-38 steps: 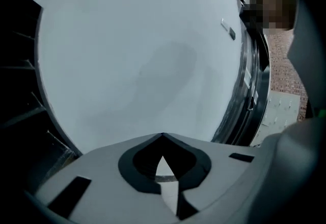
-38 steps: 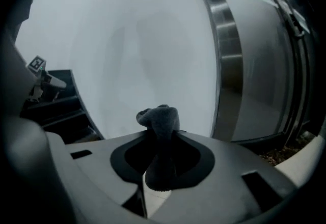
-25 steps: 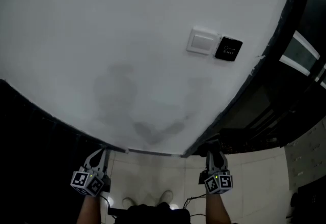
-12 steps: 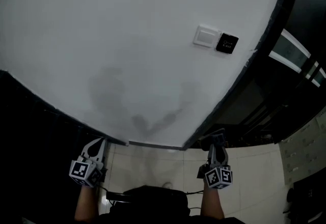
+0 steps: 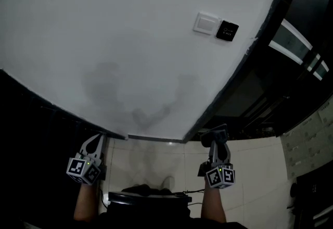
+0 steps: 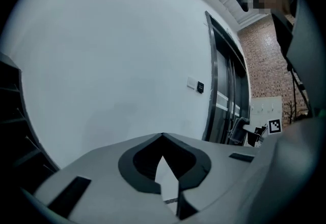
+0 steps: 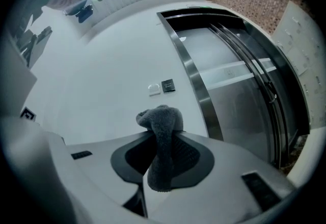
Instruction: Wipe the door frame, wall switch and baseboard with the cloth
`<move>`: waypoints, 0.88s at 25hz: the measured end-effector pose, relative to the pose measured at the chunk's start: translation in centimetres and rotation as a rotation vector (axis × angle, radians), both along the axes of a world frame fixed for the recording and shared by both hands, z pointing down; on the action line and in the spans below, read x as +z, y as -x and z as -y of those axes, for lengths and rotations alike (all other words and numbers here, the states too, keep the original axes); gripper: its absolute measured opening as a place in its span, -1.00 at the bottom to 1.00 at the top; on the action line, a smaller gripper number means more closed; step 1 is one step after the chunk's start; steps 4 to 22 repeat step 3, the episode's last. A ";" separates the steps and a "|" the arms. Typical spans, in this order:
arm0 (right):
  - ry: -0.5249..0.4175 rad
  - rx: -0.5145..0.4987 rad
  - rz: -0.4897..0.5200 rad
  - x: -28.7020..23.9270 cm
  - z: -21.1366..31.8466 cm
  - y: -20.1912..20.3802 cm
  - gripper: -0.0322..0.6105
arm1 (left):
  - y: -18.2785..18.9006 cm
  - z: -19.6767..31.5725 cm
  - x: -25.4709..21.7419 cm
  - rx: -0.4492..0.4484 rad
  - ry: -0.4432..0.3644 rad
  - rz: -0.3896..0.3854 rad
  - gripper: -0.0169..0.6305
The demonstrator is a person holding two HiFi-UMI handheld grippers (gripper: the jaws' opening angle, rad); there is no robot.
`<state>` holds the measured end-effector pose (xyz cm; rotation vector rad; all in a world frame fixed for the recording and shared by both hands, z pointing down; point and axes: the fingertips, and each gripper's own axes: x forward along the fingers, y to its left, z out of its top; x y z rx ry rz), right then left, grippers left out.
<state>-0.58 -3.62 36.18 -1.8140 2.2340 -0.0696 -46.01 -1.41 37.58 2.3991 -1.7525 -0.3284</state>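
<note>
A dark grey cloth (image 7: 162, 141) hung bunched between the jaws of the right gripper (image 7: 160, 152), which were pinched on it, its fuzzy top poking above the fingertips and its tail drooping down between the pads. Seen from the head view, the cloth (image 5: 214, 134) sat at the tip of the right gripper (image 5: 215, 138), low in the frame, close to the foot of the dark door frame (image 5: 244, 64) where the wall met the floor. The left gripper (image 5: 95, 143) was held level with it, well apart on the other side, its jaws pressed together on nothing, as its own view (image 6: 163, 164) showed. Between the two ran the thin baseboard (image 5: 156, 140) under a plain white wall (image 5: 130, 40) marked with faint grey smudges. High on that wall, just beside the door frame, the white wall switch (image 5: 206, 23) sat touching a small black plate (image 5: 227, 30). Pale floor tiles (image 5: 255, 170) lay beneath both grippers.
</note>
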 end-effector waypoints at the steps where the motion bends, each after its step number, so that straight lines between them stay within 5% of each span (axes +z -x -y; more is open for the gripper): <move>1: -0.005 0.004 0.015 -0.1 0.0 -0.1 -0.67 | -0.3 0.2 -0.1 0.012 -0.006 -0.019 -0.94; 22: -0.016 0.013 0.049 -0.5 0.1 -0.4 -0.67 | -0.9 0.6 -0.3 0.040 -0.025 -0.056 -0.94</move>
